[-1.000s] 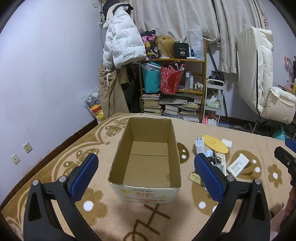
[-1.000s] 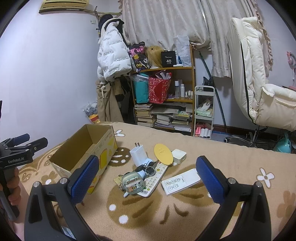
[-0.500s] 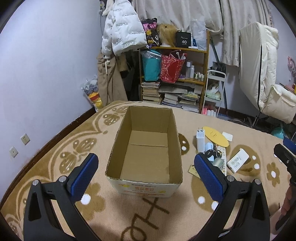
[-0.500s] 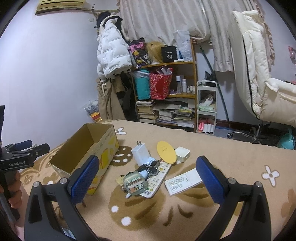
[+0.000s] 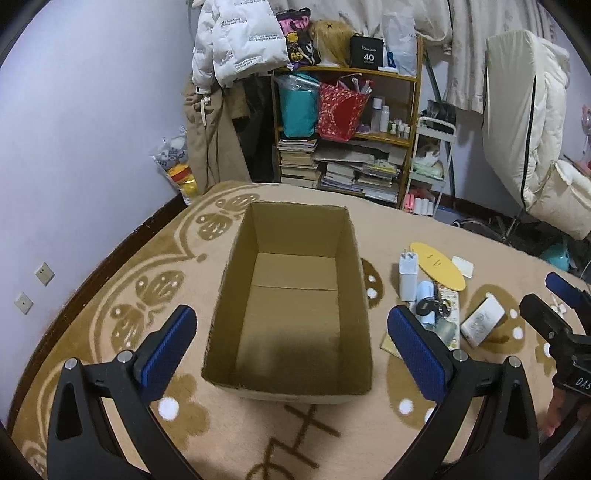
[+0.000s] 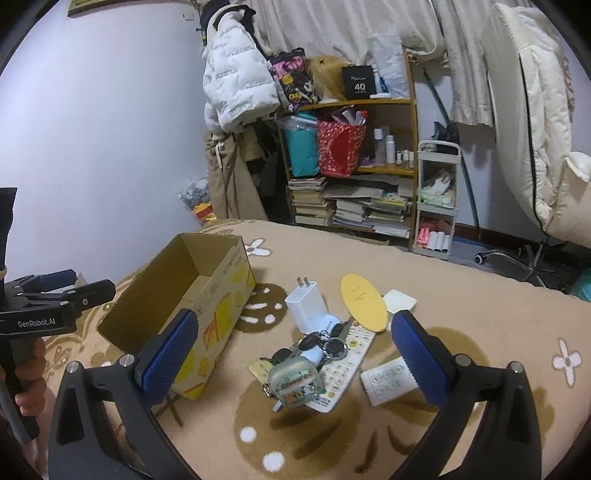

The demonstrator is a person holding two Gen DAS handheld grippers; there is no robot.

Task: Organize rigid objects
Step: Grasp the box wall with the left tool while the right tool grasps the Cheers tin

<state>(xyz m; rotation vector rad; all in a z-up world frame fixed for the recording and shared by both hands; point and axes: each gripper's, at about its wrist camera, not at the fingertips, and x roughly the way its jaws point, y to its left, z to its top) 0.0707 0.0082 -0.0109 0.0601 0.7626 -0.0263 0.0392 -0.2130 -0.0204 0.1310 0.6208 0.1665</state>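
Left claw (image 5: 288, 332) nearer cardboard box (image 5: 291, 295), spread wide, seemingly empty

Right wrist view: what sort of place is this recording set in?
Most likely a lived-in bedroom at home. A white puffer jacket hangs beside drawn curtains, a wooden shelf holds bags, bottles and stacked books, and the work surface is a patterned beige blanket, seemingly over a bed.

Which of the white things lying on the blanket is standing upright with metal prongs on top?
The white charger plug, closest to the cardboard box. The white remotes and small square case all lie flat.
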